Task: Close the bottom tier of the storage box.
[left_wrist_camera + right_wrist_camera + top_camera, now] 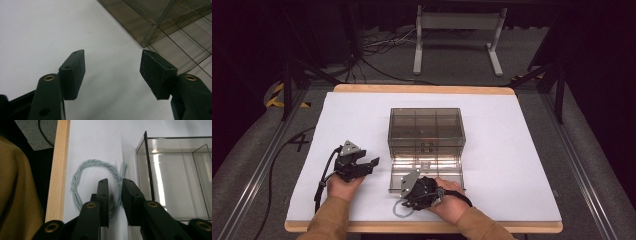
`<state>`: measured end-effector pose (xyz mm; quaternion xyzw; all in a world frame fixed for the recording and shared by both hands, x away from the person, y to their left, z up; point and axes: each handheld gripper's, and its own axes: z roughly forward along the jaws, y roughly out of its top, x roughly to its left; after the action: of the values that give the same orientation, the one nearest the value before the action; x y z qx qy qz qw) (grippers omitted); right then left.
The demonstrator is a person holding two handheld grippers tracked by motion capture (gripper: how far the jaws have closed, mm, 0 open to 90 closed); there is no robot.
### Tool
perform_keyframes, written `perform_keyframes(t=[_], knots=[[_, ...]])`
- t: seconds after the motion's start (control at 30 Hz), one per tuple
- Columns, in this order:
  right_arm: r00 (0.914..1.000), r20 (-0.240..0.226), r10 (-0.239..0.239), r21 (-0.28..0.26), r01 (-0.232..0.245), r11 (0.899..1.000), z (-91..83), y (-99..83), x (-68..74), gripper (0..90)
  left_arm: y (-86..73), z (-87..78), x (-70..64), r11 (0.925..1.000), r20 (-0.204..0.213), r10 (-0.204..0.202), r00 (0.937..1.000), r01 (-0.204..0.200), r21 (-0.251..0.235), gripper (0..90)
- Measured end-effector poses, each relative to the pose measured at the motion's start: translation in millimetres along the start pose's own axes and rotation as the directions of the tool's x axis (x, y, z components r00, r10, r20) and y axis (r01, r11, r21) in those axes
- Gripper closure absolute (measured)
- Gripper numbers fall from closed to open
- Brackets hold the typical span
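A white sheet (512,150) is covering a wooden-edged table (422,89), which is standing in a dim room with grey floor, loose cables and a pale metal frame (457,37) lying behind it.

The right gripper (115,185) is sitting at the near edge of the sheet, its jaws standing narrowly apart, and a strand of the pale blue-green twisted cord (100,165) is running through the gap between them (whether the pads are actually pinching it I cannot tell). The cord is lying in a loop on the white sheet, with a knot (73,188) at the side nearest the table's wooden rim and loose ends trailing up beside the box wall. In the high view the same cord (401,210) is curling out from under the right gripper (419,192), just in front of the box's opened lid.

The left gripper (112,67) is hovering over bare sheet with its jaws spread wide and nothing between them; the corner of the box is lying just beyond its right pad. In the high view the left gripper (357,162) is resting to the left of the box, apart from it.

The smoky transparent box (426,131) is standing at the middle of the table, divided into compartments, its lid (427,172) folded flat toward the person, whose sleeves (329,220) are tan.
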<state>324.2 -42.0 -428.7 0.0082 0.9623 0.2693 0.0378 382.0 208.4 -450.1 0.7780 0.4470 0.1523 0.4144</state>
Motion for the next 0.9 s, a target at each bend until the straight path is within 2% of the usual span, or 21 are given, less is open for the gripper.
perform_keyframes(t=[0.1,0.23,0.57,0.9], knots=[[0.9999,-0.002,0.01,0.01,-0.01,1.0,-0.7,-0.3,-1.2,84.8,0.0,0.0,0.0,1.0,-0.001,0.0,1.0,0.0,-0.001,37.8],[0.9996,0.005,0.03,0.007,-0.03,1.0,-0.4,-1.1,-2.5,88.0,-0.1,0.0,-0.2,1.0,-0.001,-0.002,1.0,0.002,-0.001,37.8],[0.9981,0.017,0.059,0.007,-0.059,0.998,-1.9,0.4,-2.8,90.0,0.0,0.0,0.2,1.0,0.001,0.0,1.0,0.0,-0.001,37.8],[0.9979,0.033,0.055,-0.01,-0.055,0.998,-12.7,5.9,-2.4,90.0,0.1,-0.1,0.1,1.0,0.0,0.0,1.0,0.0,-0.002,37.8]])
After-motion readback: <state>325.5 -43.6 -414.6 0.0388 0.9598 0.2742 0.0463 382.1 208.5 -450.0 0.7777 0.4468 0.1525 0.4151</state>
